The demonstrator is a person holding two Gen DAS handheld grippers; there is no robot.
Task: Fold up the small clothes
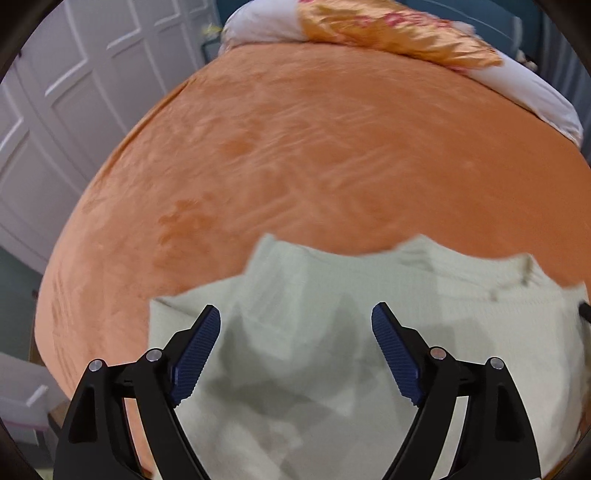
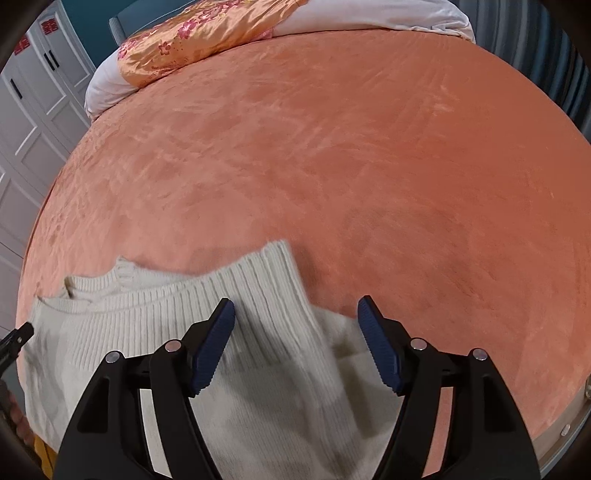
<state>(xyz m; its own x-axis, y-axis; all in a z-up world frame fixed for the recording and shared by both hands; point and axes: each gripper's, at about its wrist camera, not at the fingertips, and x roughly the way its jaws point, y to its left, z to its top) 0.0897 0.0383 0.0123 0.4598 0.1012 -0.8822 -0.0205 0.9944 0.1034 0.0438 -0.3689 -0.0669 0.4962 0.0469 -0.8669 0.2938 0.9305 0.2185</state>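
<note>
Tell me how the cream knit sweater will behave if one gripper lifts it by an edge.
The sweater is probably floppy: it already lies in soft overlapping layers, so it should drape and unfold. Its ribbed knit likely grips the pads well. It may drag on the plush orange bedspread.

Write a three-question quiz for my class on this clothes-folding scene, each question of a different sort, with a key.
1. True or false: the left tongs are clamped on the cream sweater.
2. What does the sweater lie on? A) an orange bedspread B) a wooden table C) a tiled floor
3. Fill in: at the far end of the bed lies an orange floral ____.

Key: 1 false, both the left and the right tongs stand open above the knit; 2 A; 3 pillow.
</note>
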